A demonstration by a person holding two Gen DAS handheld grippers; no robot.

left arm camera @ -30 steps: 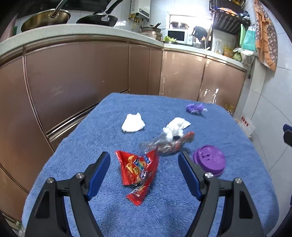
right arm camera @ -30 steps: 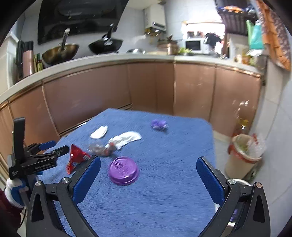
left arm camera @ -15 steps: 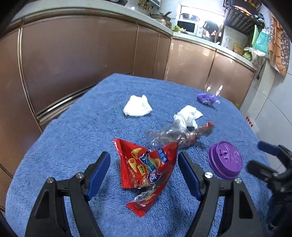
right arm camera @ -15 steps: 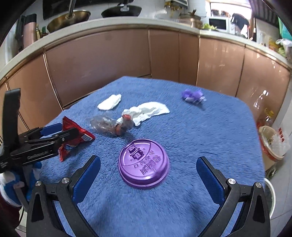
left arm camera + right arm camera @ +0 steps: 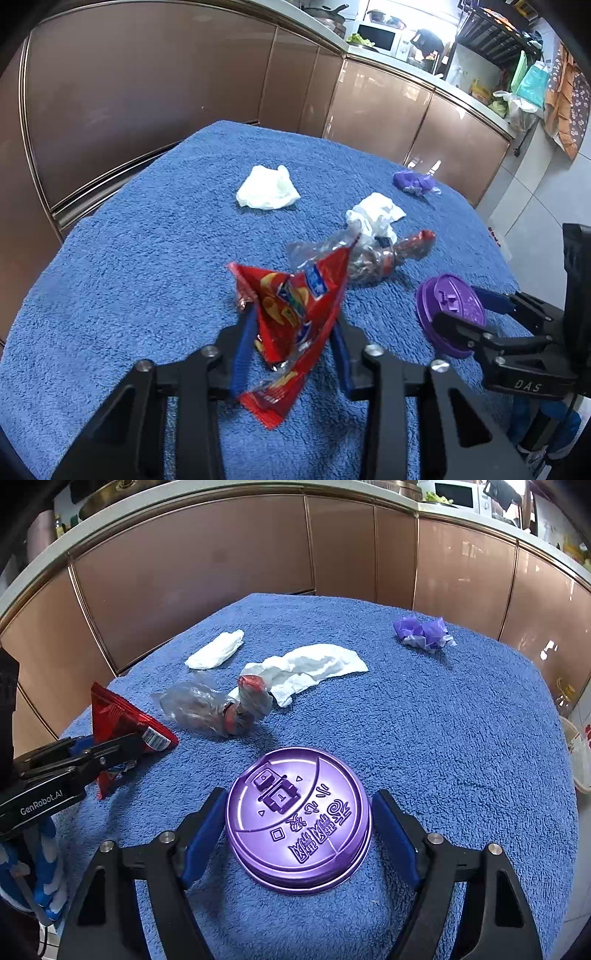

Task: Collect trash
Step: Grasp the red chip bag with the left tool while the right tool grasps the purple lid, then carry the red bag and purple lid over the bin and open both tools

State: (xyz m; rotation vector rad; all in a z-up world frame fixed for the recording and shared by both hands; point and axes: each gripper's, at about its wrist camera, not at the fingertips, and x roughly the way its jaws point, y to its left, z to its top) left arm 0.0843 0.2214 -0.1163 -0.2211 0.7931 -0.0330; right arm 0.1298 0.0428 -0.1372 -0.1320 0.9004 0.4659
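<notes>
Blue towel strewn with tissues, clear wrapper, purple scrap

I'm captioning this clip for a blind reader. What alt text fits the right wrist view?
The right tool is closing around a purple lid on a blue towel. At left, the left tool grips a red snack bag; beyond lie a clear wrapper, two tissues and a purple scrap.

The red snack wrapper is hiding part of the clear crumpled bag behind it. The right gripper is covering the purple lid's near rim. The counter items are appearing too small to identify.
</notes>
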